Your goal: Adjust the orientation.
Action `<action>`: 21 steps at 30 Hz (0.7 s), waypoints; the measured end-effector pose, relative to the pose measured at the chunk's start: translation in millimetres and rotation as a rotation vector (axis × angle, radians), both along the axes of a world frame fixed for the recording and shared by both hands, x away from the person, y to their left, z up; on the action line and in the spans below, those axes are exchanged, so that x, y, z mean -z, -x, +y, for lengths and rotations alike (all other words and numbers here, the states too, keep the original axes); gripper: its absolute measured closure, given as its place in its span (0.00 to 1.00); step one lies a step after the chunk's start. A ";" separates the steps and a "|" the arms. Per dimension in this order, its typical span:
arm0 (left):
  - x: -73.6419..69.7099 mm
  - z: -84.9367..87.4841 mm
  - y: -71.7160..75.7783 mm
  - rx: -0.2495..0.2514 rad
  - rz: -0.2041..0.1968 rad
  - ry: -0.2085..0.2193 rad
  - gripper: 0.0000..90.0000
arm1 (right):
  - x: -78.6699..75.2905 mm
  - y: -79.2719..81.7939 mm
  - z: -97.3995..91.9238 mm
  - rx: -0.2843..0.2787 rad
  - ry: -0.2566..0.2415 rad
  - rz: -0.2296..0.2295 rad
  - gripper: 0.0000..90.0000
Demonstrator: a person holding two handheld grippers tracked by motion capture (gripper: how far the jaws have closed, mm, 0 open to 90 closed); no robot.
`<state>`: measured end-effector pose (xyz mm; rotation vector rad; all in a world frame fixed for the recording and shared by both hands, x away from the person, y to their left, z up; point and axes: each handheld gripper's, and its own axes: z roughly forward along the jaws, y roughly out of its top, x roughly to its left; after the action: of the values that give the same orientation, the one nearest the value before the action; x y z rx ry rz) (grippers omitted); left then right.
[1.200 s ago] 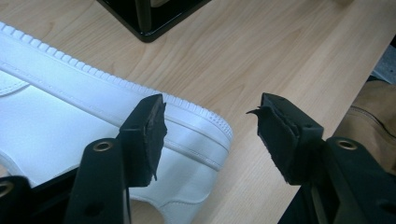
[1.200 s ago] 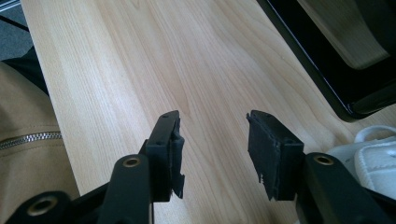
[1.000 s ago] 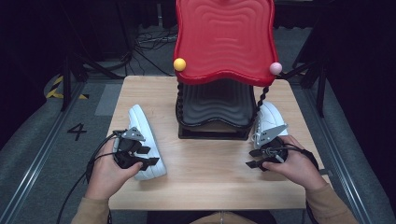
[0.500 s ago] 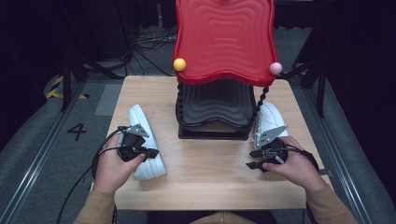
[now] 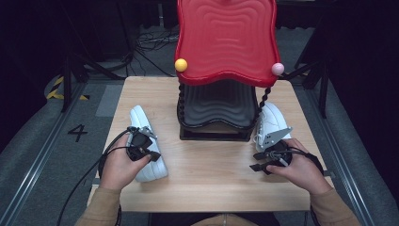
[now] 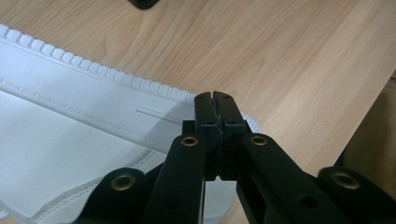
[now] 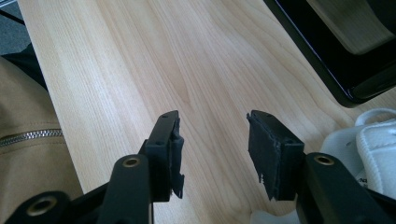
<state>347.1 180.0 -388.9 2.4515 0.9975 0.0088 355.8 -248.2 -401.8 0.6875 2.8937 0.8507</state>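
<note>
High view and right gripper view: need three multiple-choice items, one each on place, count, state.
1. Where is the left shoe?
A. On the table, left of the rack
B. On the rack's black lower shelf
C. On the rack's red top

2. How many shoes in all?
A. One
B. Two
C. Three

3. The right gripper has its fingers:
A. Shut on a shoe
B. Shut on a ball
C. Open, nothing between them

Key: 1 A, it lies on the wood beside the rack; 2 B, the left shoe plus the right shoe; 3 C, bare table shows in the gap between the fingers.
</note>
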 end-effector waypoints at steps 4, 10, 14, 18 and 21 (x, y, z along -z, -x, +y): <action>3.8 -8.4 -3.6 0.005 0.013 0.011 1.00 | -0.4 1.0 -1.5 0.002 0.000 0.000 0.61; 2.1 -15.6 -4.4 0.008 0.006 -0.023 1.00 | -0.6 2.2 -3.1 0.002 -0.003 -0.001 0.61; 2.1 -20.1 -7.1 0.014 0.008 -0.018 1.00 | -0.2 3.0 -4.4 0.007 -0.001 0.000 0.61; 1.7 -25.9 -11.1 0.031 0.007 -0.020 1.00 | 0.0 4.8 -6.1 0.012 -0.003 0.002 0.61; 3.0 -33.1 -15.9 0.044 0.011 -0.010 1.00 | -0.7 6.6 -8.8 0.022 -0.003 0.000 0.61</action>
<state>363.1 146.9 -391.9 2.4843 0.9503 -0.0140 349.2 -257.0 -401.2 0.7179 2.8799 0.8531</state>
